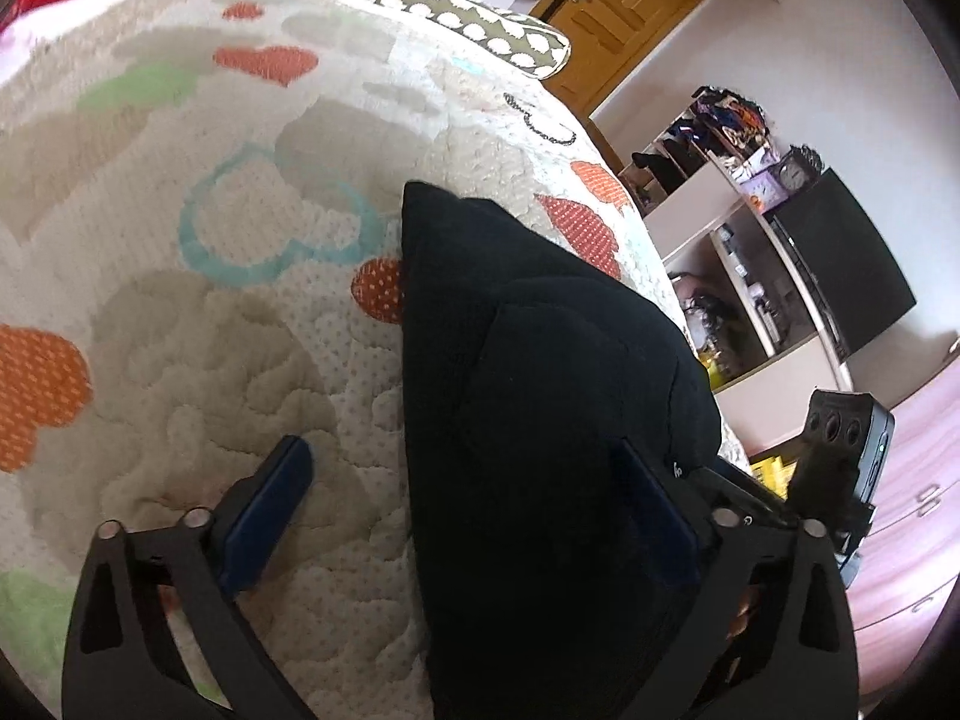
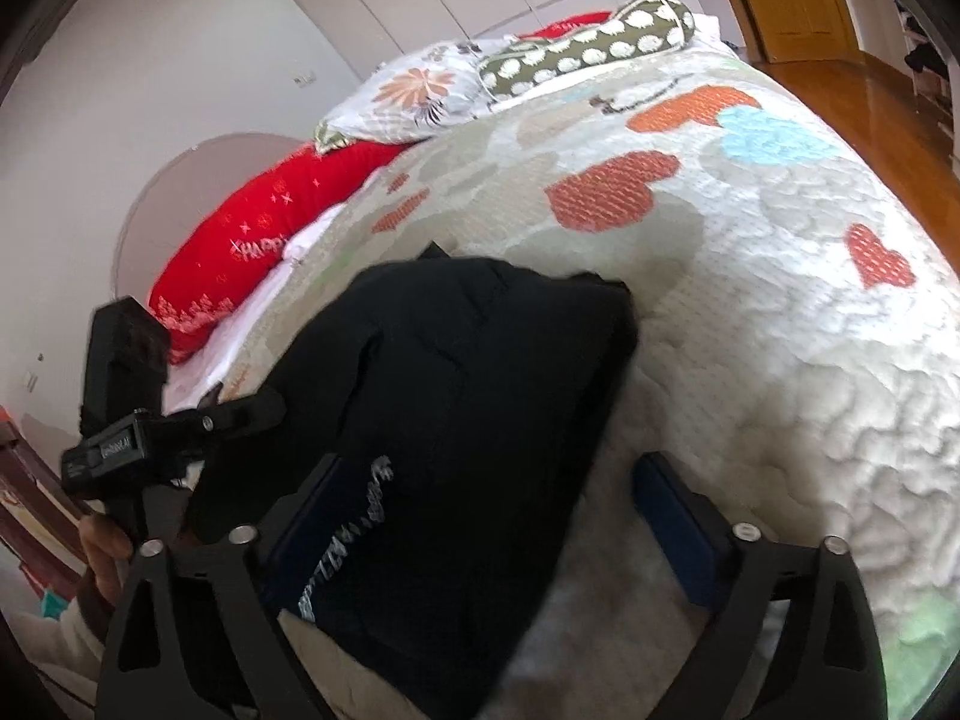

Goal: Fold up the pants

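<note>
The black pants (image 1: 540, 420) lie bunched on the bed (image 1: 210, 330), long axis running away ahead of both grippers. Left gripper (image 1: 474, 516) and right gripper (image 2: 486, 516) fingers spread wide, gripping nothing; cloth lies between each pair, equally near

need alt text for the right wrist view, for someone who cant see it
Folded black pants with white lettering lie on a quilted bedspread patterned with hearts, between the wide-open fingers of the right hand-held gripper. The left hand-held gripper shows at the left edge, and a red pillow and a dotted bolster lie at the far end of the bed.
</note>
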`<action>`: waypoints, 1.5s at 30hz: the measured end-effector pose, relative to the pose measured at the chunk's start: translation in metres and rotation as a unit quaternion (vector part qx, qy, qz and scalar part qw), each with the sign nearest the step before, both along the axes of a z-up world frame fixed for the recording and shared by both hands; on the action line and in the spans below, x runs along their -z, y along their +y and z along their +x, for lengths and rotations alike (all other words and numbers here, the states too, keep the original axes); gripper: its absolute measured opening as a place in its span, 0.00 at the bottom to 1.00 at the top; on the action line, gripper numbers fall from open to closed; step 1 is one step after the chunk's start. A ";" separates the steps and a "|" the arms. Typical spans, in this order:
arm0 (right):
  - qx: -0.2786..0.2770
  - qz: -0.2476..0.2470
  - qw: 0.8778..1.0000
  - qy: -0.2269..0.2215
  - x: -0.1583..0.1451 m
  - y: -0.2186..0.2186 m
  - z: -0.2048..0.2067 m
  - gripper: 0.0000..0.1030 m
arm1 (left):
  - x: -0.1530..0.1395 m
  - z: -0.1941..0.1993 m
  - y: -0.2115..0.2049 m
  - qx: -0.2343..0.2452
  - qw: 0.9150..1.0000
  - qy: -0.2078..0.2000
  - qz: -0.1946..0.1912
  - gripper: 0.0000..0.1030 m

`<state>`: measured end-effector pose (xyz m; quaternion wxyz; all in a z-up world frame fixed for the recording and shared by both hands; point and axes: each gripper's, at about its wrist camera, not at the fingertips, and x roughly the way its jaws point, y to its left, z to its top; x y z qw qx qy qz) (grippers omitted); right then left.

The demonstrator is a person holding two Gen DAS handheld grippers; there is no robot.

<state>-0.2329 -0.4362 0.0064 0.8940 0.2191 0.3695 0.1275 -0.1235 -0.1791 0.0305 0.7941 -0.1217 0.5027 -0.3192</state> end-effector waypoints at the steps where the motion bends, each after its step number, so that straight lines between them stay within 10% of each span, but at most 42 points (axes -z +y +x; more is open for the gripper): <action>1: 0.000 -0.002 1.000 -0.005 0.000 0.002 0.002 0.95 | 0.000 -0.001 -0.003 0.003 1.000 -0.004 0.001 1.00; 6: -0.010 -0.002 1.000 -0.007 -0.001 0.016 0.009 0.56 | 0.000 -0.005 -0.019 0.028 0.999 -0.030 0.028 1.00; 8: -0.007 0.005 1.000 -0.011 -0.005 0.015 0.009 0.46 | -0.003 -0.008 -0.021 0.043 0.998 -0.038 0.023 0.71; 13: -0.022 0.016 0.999 -0.042 -0.036 0.013 0.014 0.36 | -0.029 -0.009 -0.023 0.069 0.995 -0.065 0.022 0.43; 22: -0.039 -0.002 0.996 -0.082 -0.075 0.042 0.105 0.36 | -0.075 0.058 0.002 0.024 0.991 -0.127 0.035 0.43; 29: -0.001 -0.069 0.998 0.015 -0.020 0.052 0.190 0.47 | -0.019 0.126 0.010 -0.024 0.992 -0.068 0.103 0.55; 32: 0.003 -0.069 0.998 0.003 -0.022 0.048 0.182 0.50 | -0.008 0.127 0.024 -0.046 0.992 -0.065 0.100 0.74; 45: -0.029 -0.110 0.992 -0.060 -0.078 0.070 0.173 0.49 | -0.040 0.094 0.008 -0.080 0.966 -0.163 0.183 0.74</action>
